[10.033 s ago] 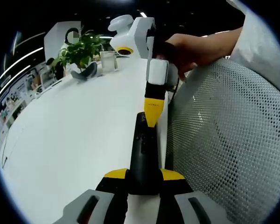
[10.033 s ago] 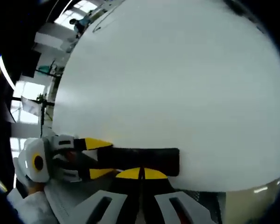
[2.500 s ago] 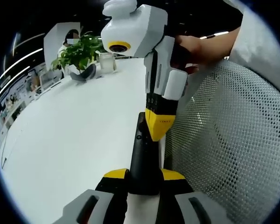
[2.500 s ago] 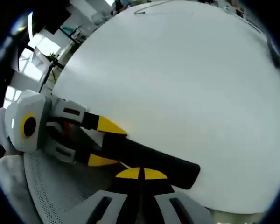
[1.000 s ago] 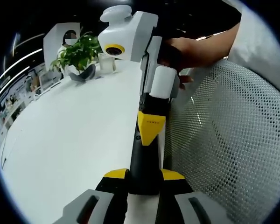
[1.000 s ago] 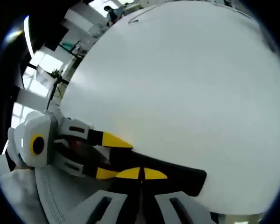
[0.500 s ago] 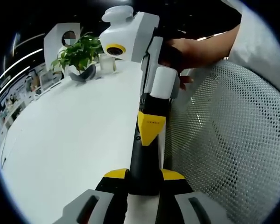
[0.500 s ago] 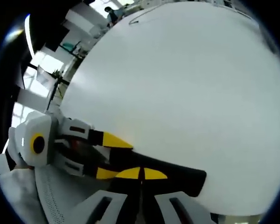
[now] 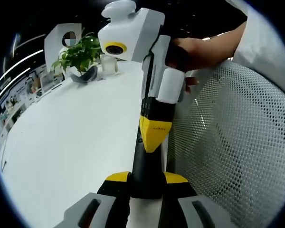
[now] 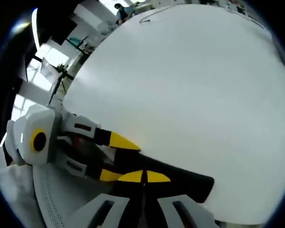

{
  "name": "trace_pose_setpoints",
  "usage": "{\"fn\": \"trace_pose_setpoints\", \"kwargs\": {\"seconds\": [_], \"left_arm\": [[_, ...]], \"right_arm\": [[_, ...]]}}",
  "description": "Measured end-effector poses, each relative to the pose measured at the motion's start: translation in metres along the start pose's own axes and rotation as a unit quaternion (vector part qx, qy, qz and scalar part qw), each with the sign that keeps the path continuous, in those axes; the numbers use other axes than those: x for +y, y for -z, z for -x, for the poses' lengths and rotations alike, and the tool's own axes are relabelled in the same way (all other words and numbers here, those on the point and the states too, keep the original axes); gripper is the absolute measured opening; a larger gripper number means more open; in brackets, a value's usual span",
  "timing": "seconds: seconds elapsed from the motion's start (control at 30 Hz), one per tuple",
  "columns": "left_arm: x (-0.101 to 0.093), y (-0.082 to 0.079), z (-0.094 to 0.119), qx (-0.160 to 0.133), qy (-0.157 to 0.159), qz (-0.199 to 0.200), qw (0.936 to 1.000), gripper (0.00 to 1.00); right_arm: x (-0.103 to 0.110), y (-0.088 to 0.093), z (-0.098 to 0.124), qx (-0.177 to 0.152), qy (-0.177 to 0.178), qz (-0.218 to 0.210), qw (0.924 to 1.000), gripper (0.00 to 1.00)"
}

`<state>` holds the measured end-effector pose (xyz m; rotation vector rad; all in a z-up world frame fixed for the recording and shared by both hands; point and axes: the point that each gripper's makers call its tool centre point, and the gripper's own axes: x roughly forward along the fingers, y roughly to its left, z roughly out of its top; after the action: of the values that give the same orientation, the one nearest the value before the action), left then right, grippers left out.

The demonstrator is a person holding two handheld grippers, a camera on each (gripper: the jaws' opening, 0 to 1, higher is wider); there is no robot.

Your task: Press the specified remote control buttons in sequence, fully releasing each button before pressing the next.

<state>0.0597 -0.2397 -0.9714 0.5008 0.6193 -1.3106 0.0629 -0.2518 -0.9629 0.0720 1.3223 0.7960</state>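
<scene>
A black remote control (image 9: 143, 164) lies lengthwise along the white table's edge. My left gripper (image 9: 146, 177) is shut on its near end, one yellow tip on each side. The right gripper (image 9: 154, 137), held by a hand (image 9: 199, 47), comes down from above. Its jaws are shut and its yellow tip rests on the remote's top face. In the right gripper view, my right gripper (image 10: 143, 176) sits shut over the remote (image 10: 185, 180). There the left gripper (image 10: 117, 158) reaches in from the left, clamped on the remote.
A white table (image 9: 71, 137) spreads to the left, bare across its middle (image 10: 190, 90). At its far end stand a potted plant (image 9: 80, 51) and a glass (image 9: 109, 62). A white mesh chair back (image 9: 228, 142) presses close on the right, beside the table edge.
The right gripper's tip has shifted slightly along the remote toward my left jaws and its body has tilted. The left gripper still holds the remote in place.
</scene>
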Motion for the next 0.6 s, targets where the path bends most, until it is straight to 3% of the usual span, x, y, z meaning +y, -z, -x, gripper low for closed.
{"fn": "trace_pose_setpoints", "kwargs": {"seconds": [0.17,0.27,0.6], "left_arm": [[-0.0003,-0.0005,-0.0002,0.0,0.0,0.0,1.0,0.25],[-0.0001,-0.0002,-0.0003,0.001,0.0,0.0,1.0,0.25],[-0.0001,0.0001,-0.0006,0.005,-0.002,0.001,1.0,0.25]], "right_arm": [[0.0044,-0.0067,0.0,-0.023,-0.011,0.017,0.9995,0.0],[0.0038,-0.0021,-0.0034,-0.01,-0.003,0.024,0.9997,0.0],[0.0038,-0.0019,-0.0046,-0.012,0.019,0.057,0.9981,0.0]]}}
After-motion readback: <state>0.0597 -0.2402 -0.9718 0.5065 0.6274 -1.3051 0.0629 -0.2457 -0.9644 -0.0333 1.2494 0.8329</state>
